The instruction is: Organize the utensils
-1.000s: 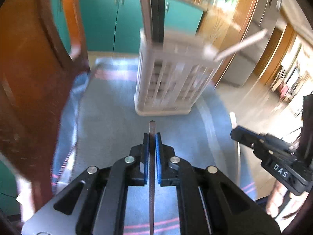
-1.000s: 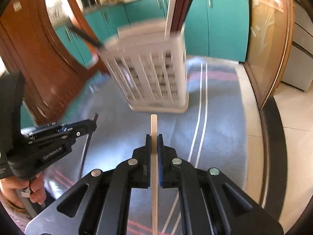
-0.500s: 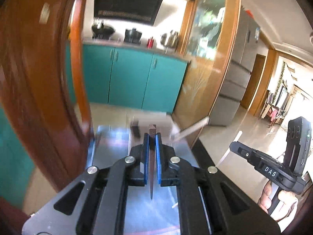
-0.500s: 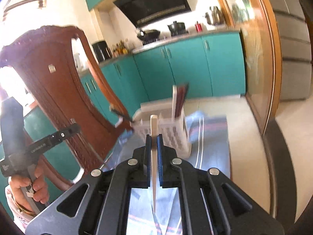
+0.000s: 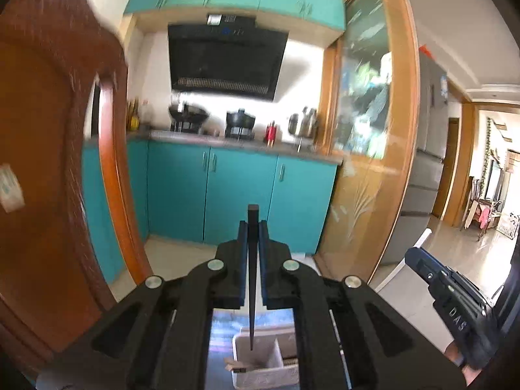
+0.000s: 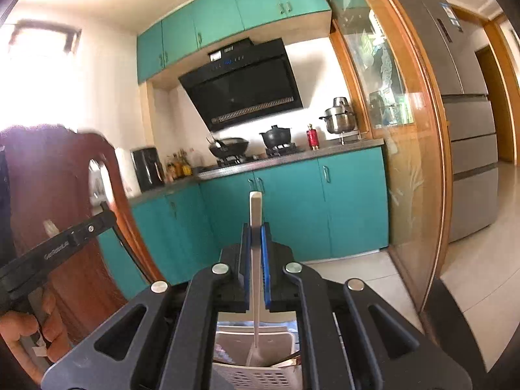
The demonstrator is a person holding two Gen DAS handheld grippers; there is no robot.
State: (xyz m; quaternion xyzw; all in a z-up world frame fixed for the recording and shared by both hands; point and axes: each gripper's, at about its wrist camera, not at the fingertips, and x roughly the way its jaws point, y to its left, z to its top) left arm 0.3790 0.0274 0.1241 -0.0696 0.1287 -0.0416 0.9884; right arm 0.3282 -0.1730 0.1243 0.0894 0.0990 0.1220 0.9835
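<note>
My left gripper (image 5: 253, 227) is shut on a dark chopstick (image 5: 252, 279) held upright, its thin tip pointing down over the white slotted utensil basket (image 5: 260, 354) seen low between the gripper's arms. My right gripper (image 6: 255, 230) is shut on a white utensil (image 6: 256, 260) held upright; its lower end reaches down into the same white basket (image 6: 260, 377). Other utensils lie in the basket. The right gripper also shows at the right edge of the left wrist view (image 5: 448, 295), and the left gripper at the left edge of the right wrist view (image 6: 61, 247).
A brown wooden chair back (image 5: 55, 178) stands close on the left. Teal kitchen cabinets (image 6: 292, 208) with a stove, pots and range hood (image 6: 247, 97) are ahead. A glass sliding door (image 5: 367, 162) and a fridge (image 6: 468, 130) are on the right.
Both grippers have risen and tilted up, each still holding its utensil. The basket has gone from in front of them to below them, with the utensils' lower ends over or in it.
</note>
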